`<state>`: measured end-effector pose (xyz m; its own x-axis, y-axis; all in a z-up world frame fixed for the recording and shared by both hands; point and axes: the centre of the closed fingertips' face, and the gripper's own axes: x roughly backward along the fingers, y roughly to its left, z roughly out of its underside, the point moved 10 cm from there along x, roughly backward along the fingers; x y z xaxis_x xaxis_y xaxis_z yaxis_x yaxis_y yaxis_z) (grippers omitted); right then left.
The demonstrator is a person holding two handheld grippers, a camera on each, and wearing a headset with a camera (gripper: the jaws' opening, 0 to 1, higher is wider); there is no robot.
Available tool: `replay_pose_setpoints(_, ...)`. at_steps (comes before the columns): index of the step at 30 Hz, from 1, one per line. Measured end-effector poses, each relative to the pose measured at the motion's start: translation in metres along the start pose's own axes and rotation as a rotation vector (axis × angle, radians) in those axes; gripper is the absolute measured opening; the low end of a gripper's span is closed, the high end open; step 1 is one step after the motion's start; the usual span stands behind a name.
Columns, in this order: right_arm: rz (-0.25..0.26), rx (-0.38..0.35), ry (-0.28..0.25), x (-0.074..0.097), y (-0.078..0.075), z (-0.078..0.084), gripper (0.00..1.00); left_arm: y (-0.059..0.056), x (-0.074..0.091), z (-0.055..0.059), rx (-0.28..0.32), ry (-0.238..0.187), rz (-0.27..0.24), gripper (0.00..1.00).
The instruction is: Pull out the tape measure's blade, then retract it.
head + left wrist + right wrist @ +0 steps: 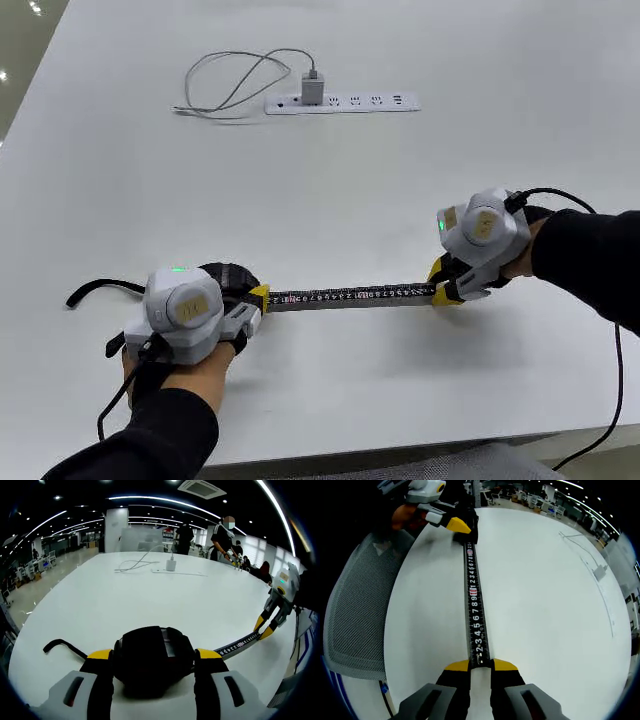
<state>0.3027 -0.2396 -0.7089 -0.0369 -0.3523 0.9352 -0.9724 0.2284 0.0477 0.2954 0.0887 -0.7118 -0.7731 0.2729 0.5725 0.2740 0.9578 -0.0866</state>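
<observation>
Office hall: white table (330, 180), mesh chair (355, 615), ceiling striplights (165, 500)

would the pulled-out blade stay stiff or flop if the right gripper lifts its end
The blade runs straight from the case to the right gripper, so it is probably fairly stiff. It looks thin, so likely light, and may buckle if pushed endwise.

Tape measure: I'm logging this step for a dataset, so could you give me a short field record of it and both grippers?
tape measure case: black, resting on the white table
blade: pulled out, flat along the table, numbers up
left gripper: jaws shut on the tape measure case
right gripper: jaws shut on the blade's free end
strap: black, trailing on the table beside the case
power strip: far side of the table, charger plugged in
</observation>
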Motion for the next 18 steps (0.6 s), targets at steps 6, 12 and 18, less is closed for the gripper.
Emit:
replay_pose_setpoints(6, 0.0, -0.026, -0.007, -0.0006, -0.0015, 0.0022, 0.1, 0.0002, -0.0011, -0.0005, 0.004, 0.017, -0.004, 0.6)
replay_pose_setpoints(12, -0.005, -0.025, -0.021, -0.0013, -0.0026, 0.004, 0.1, -0.0005, -0.0007, -0.0016, -0.028, 0.035, -0.004, 0.57)
replay_pose_setpoints(18, -0.013, -0.03, -0.03, -0.0016, -0.0046, 0.0053, 0.1, 0.0008, 0.0001, -0.0011, -0.021, 0.039, 0.005, 0.57)
